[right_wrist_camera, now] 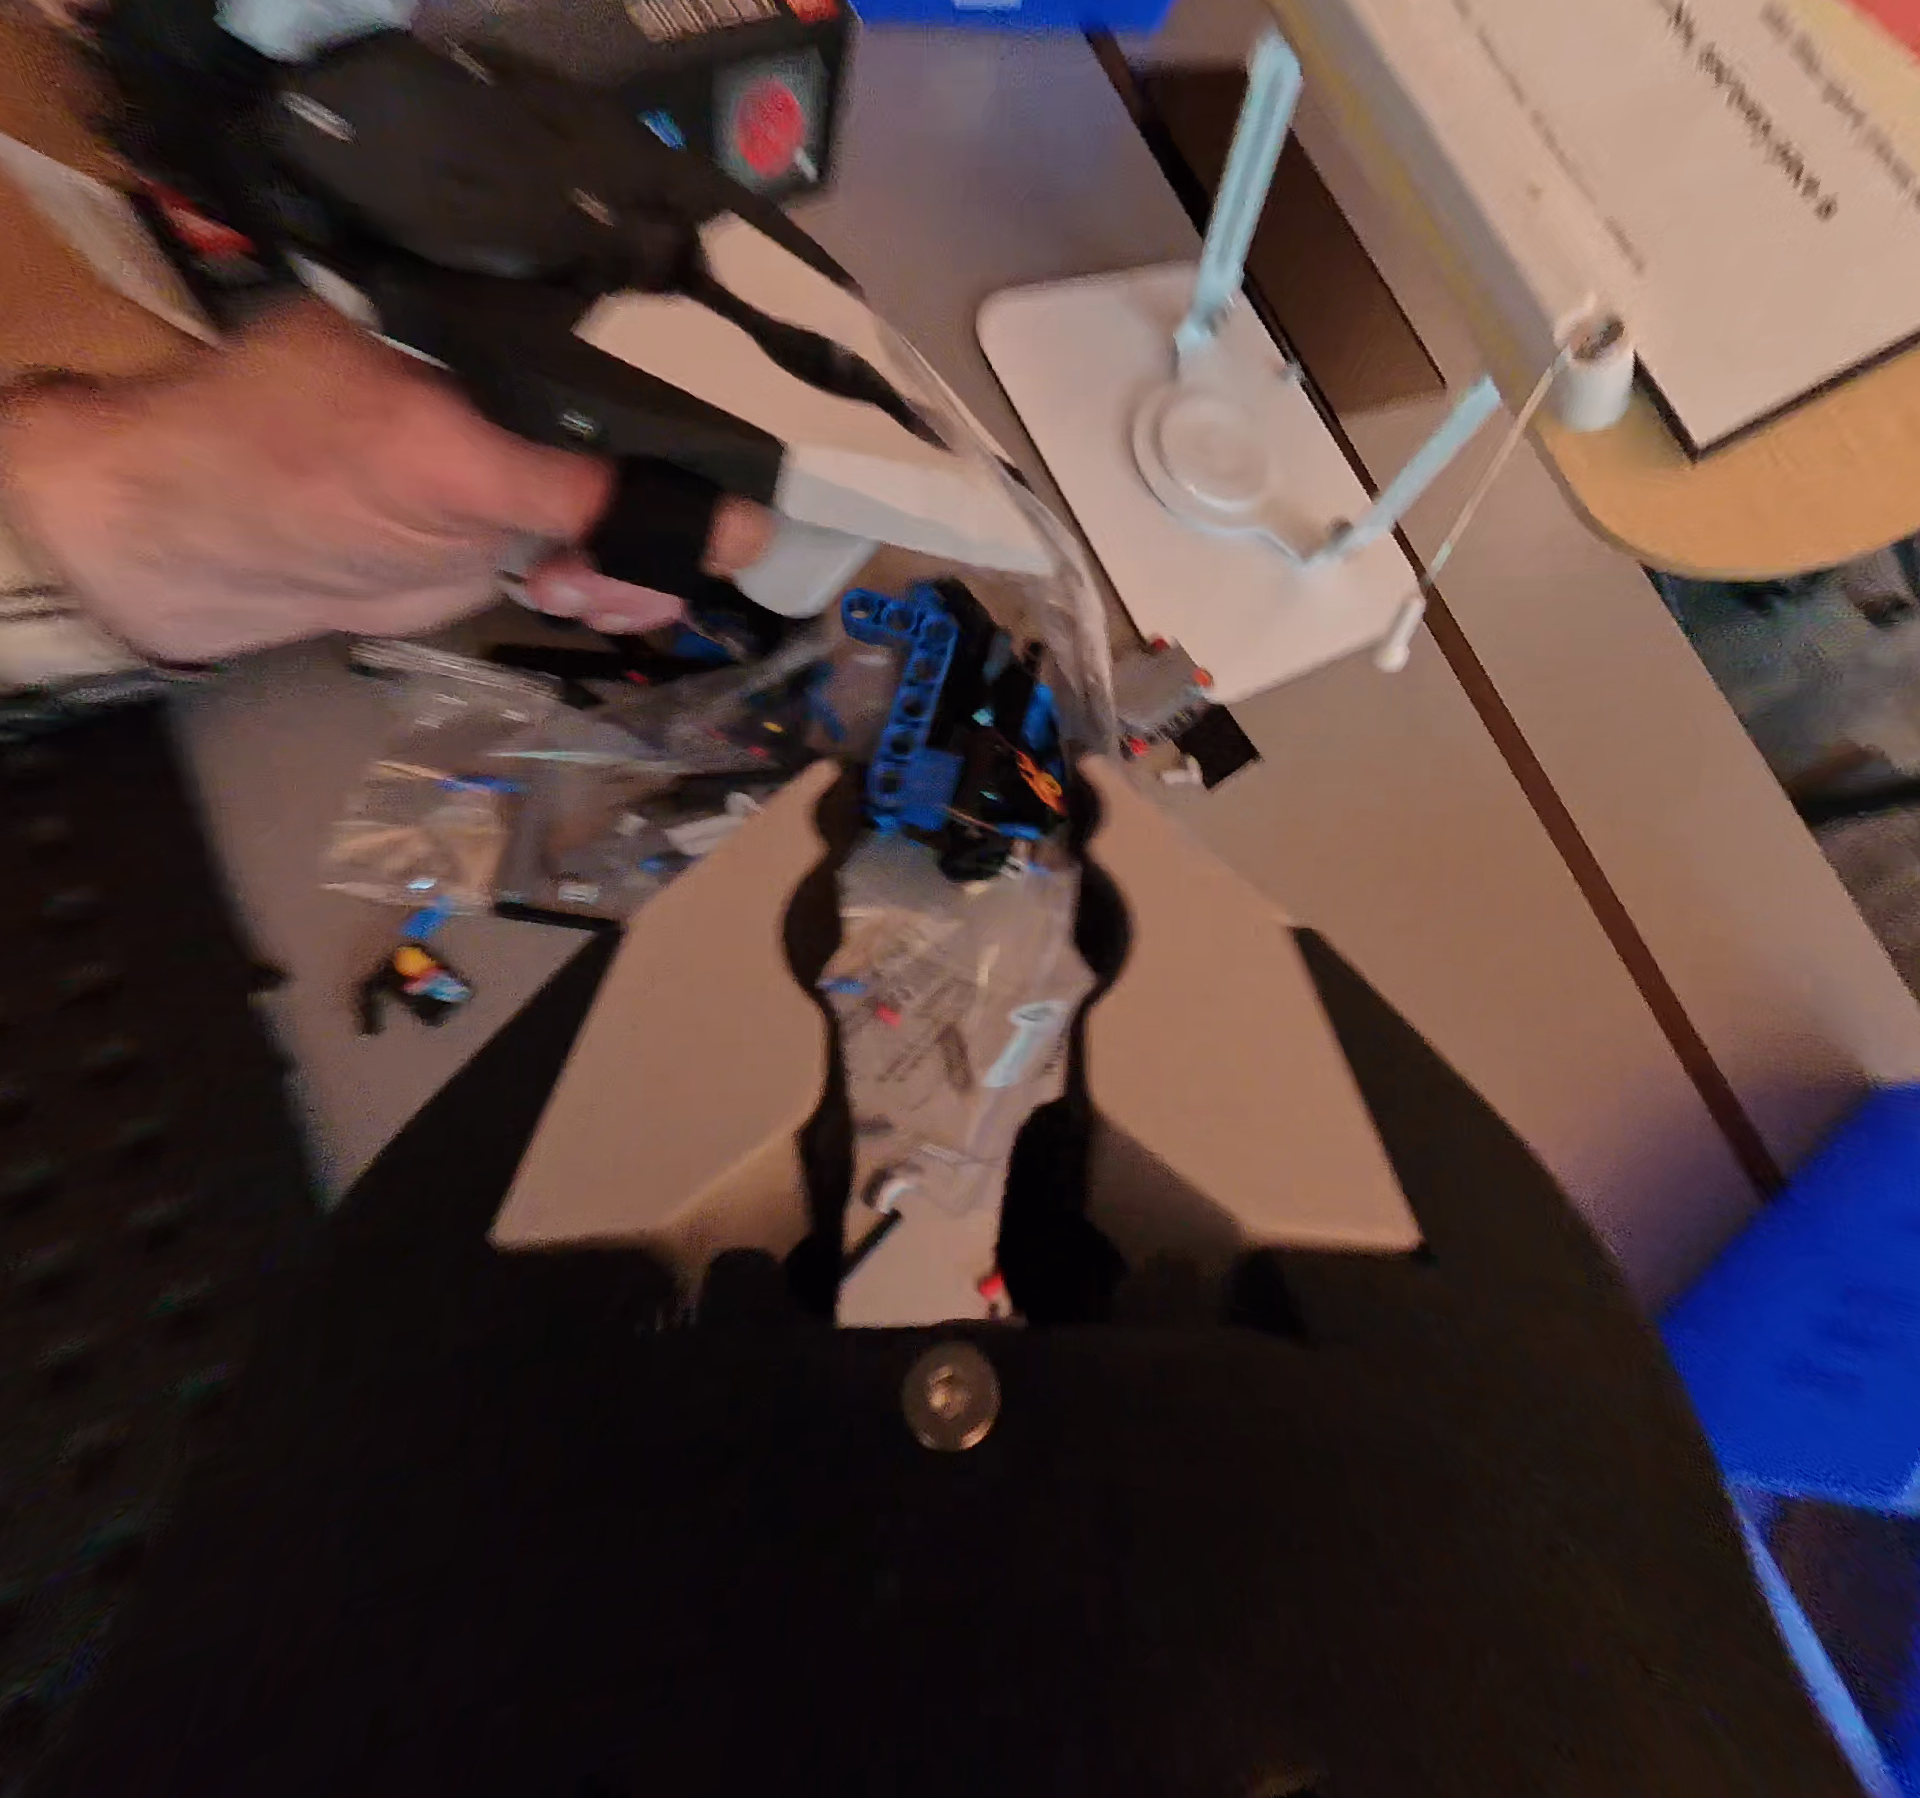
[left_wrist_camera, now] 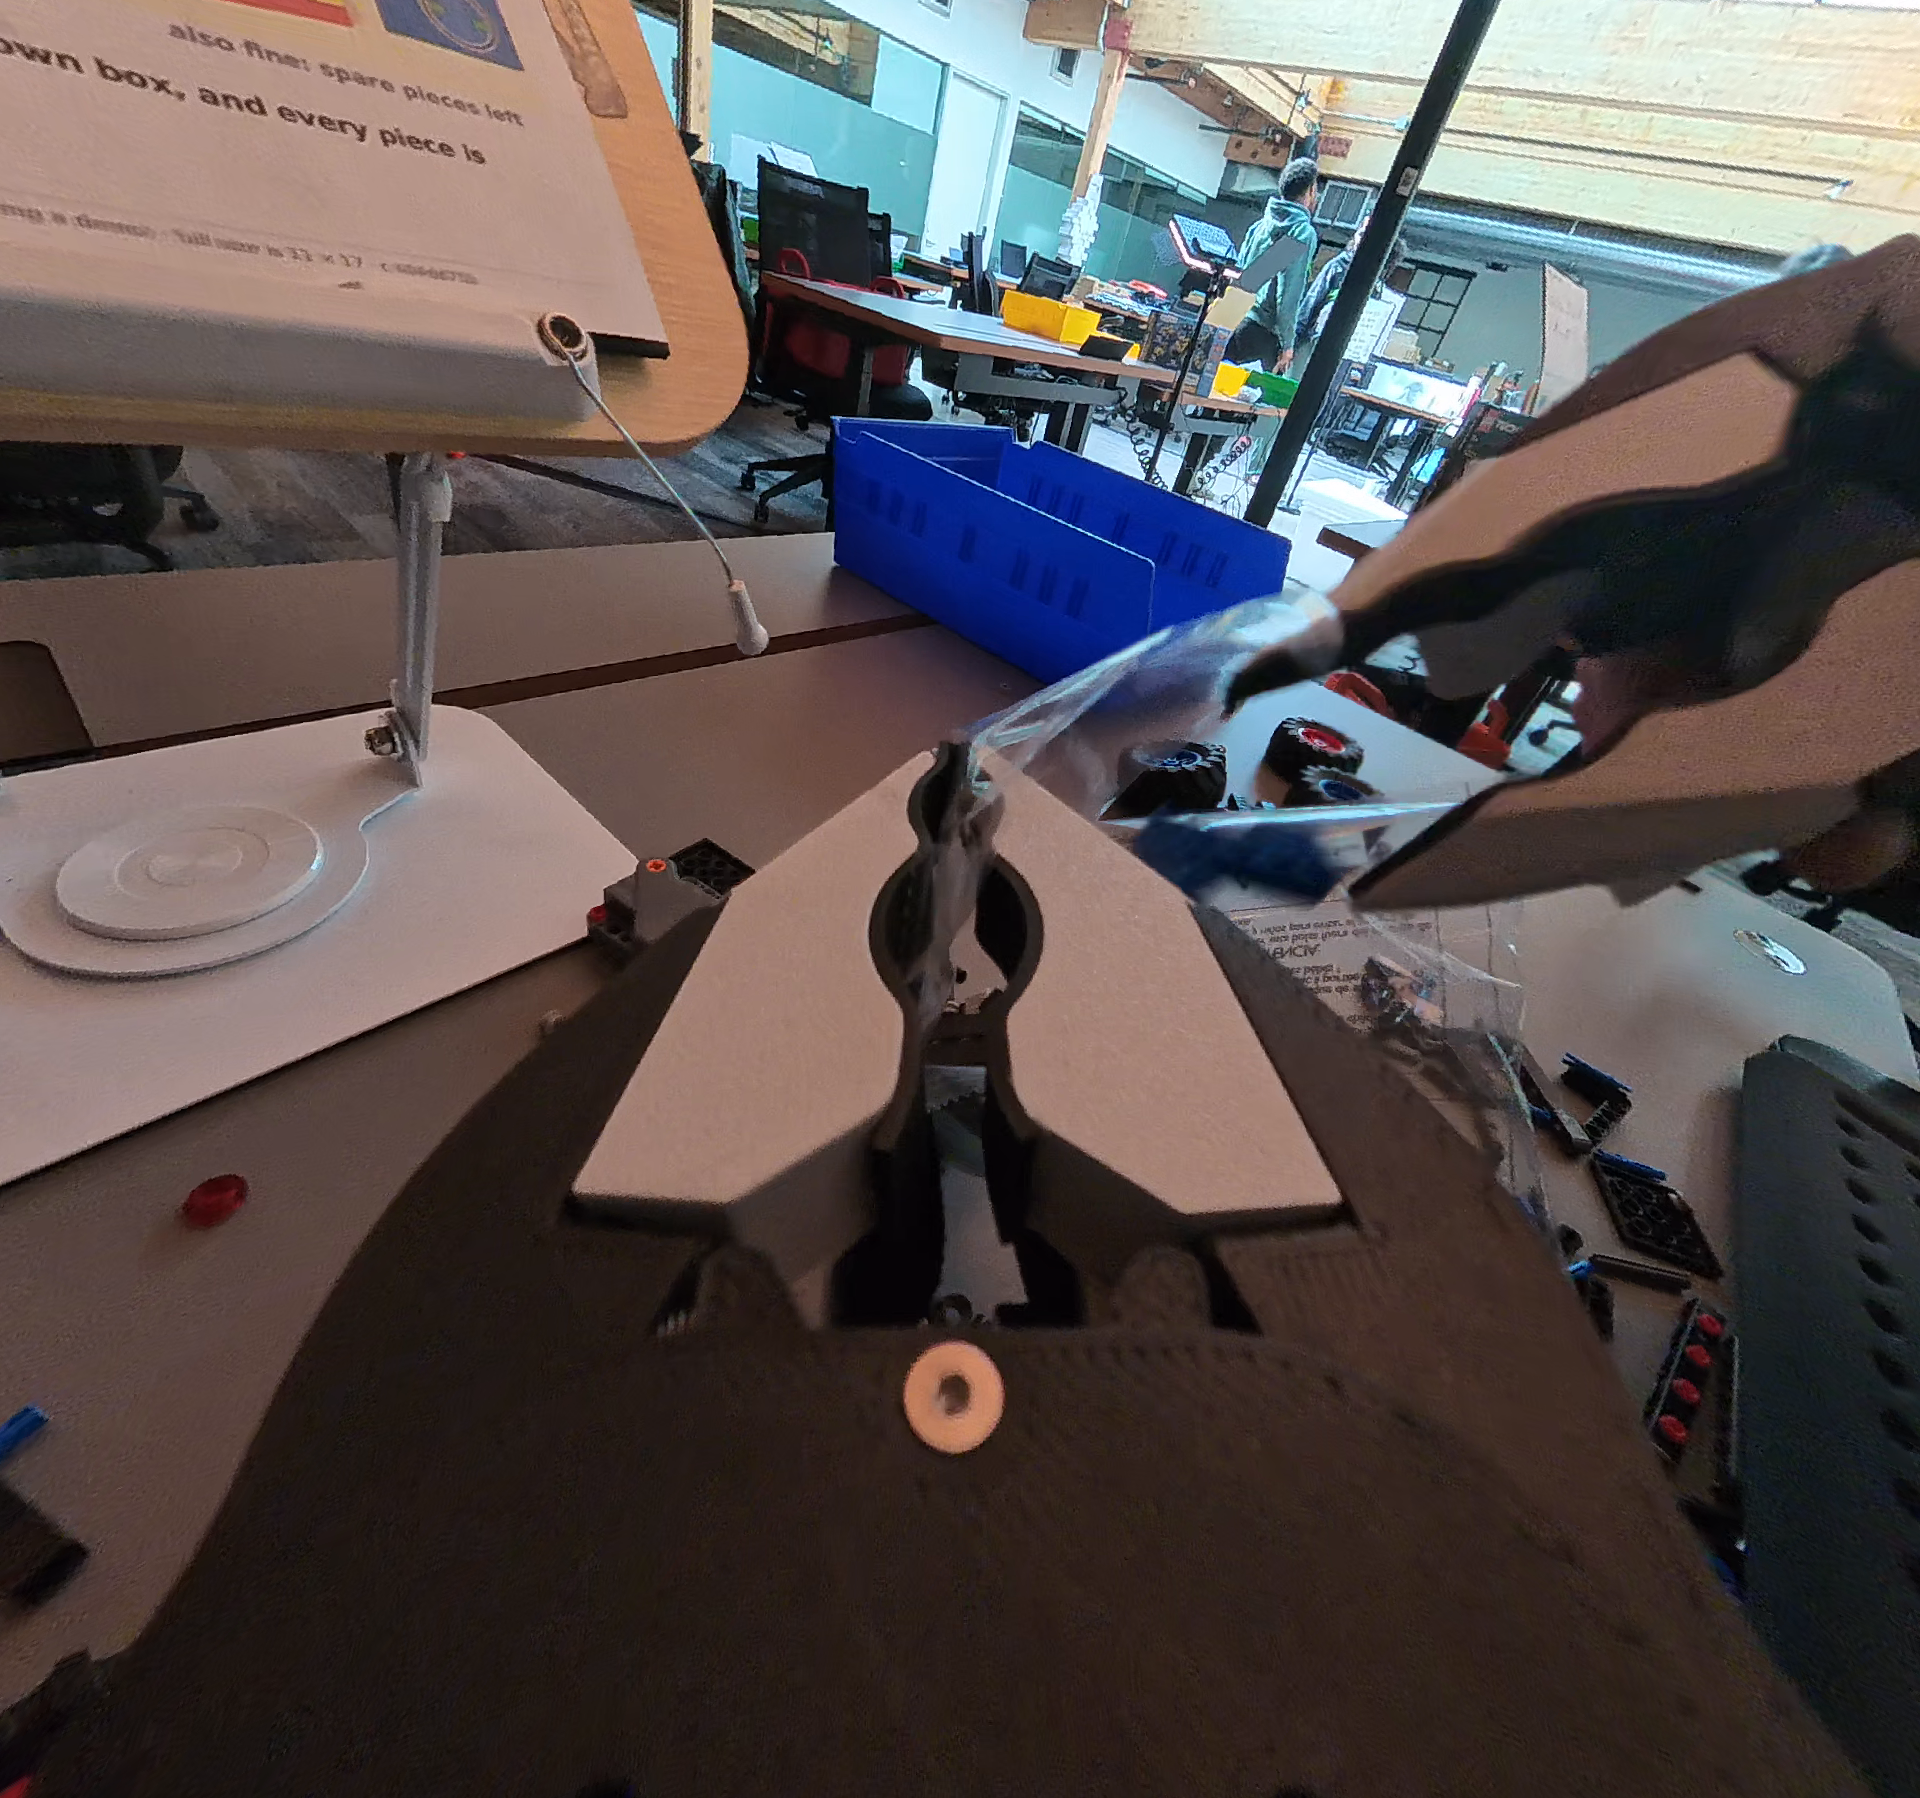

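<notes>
1. Left gripper (left_wrist_camera: pixel 951 772) has its jaws pressed together on an edge of the clear plastic bag (left_wrist_camera: pixel 1122 699), lifted above the grey table (left_wrist_camera: pixel 727 709)
2. Right gripper (right_wrist_camera: pixel 961 792) stands apart, jaws spread; the bag (right_wrist_camera: pixel 966 1021) with small blue and black building pieces shows in the gap between its fingers, but blur hides whether they touch it
3. In the left wrist view the right gripper (left_wrist_camera: pixel 1299 772) reaches in beside the bag's far side, jaws spread around the film
4. White document stand (left_wrist_camera: pixel 260 917) sits on the table, left of the bag
5. Blue bin (left_wrist_camera: pixel 1039 543) lies beyond the bag
6. Black wheels (left_wrist_camera: pixel 1314 746) lie on the table just behind the bag
7. Loose dark and blue pieces (left_wrist_camera: pixel 1652 1208) lie right of the bag
</notes>
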`<state>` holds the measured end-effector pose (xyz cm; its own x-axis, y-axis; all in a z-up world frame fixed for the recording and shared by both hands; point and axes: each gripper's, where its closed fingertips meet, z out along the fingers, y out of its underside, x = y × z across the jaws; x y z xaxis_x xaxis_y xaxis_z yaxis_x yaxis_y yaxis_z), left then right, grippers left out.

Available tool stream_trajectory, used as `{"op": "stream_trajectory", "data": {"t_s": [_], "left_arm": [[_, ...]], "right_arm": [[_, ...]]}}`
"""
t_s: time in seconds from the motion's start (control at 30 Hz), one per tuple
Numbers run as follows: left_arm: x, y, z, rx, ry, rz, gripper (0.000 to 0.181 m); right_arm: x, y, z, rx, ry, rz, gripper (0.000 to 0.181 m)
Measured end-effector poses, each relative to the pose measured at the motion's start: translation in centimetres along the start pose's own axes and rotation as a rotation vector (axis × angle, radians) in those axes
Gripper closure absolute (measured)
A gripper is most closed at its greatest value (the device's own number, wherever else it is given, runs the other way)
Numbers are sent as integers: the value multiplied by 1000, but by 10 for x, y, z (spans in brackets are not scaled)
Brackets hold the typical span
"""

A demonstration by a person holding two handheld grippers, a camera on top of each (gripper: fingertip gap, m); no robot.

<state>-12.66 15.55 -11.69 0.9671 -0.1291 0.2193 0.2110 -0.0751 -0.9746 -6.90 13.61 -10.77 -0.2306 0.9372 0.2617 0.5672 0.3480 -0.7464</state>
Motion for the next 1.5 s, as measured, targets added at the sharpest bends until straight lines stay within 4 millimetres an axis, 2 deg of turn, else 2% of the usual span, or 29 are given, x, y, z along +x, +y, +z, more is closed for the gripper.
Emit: {"op": "stream_trajectory", "data": {"t_s": [0.03,0.1,0.2,0.27,0.33,0.43,0.57,0.67,0.7,0.83,0.93,1.0,1.03,1.1,1.17,1.2,1.23,1.27,1.3,1.33,1.43,1.5], "left_arm": [[-1,0,-1,3,-3,-5,181],[-3,-1,-2,9,-7,-16,181],[-6,-3,-1,16,-7,-34,181],[-7,-3,-1,17,-10,-35,181],[-7,-3,-1,17,-11,-37,181],[-8,-3,-2,19,-17,-37,181],[-11,-3,-3,23,-23,-48,181],[-11,-2,-3,19,-22,-47,181],[-10,-2,-2,17,-21,-44,181],[-8,-2,-1,13,-14,-35,181],[-6,-3,-2,17,-11,-36,181],[-5,-3,-1,16,-6,-37,181],[-5,-2,0,14,-3,-35,181],[-3,-1,1,5,1,-25,181],[-1,1,3,-4,4,-16,181],[-1,2,2,-5,3,-14,181],[-1,2,2,-5,1,-15,181],[-3,2,1,-2,-2,-19,181],[-4,1,0,2,-3,-26,181],[-5,0,-1,8,-5,-32,181],[-6,-1,-1,14,-7,-40,181],[-5,-1,0,11,-7,-33,181]], "right_arm": [[5,4,8,-51,29,-19,134],[2,0,6,-22,43,-55,139],[-7,-7,-23,121,9,-53,152],[-33,7,-42,156,-152,-68,165],[-54,35,-48,116,-298,-63,163],[-61,70,-26,26,-356,1,156],[-48,117,32,-170,-261,49,148],[-49,137,59,-240,-255,94,153],[-52,133,62,-210,-273,113,166],[-53,136,59,-216,-278,110,168],[-60,122,35,-160,-320,88,168],[-70,93,0,-51,-374,45,169],[-73,70,-20,42,-388,17,168],[-59,23,-49,192,-307,-1,168],[-40,-9,-52,246,-225,0,168],[-32,-16,-44,238,-204,7,168],[-23,-16,-30,198,-173,14,163],[-14,-11,-16,142,-136,21,143],[-9,-7,-7,106,-121,25,127],[-9,-7,-5,116,-120,29,123],[14,-10,-25,265,-26,39,148],[36,10,-35,295,10,94,156]]}}
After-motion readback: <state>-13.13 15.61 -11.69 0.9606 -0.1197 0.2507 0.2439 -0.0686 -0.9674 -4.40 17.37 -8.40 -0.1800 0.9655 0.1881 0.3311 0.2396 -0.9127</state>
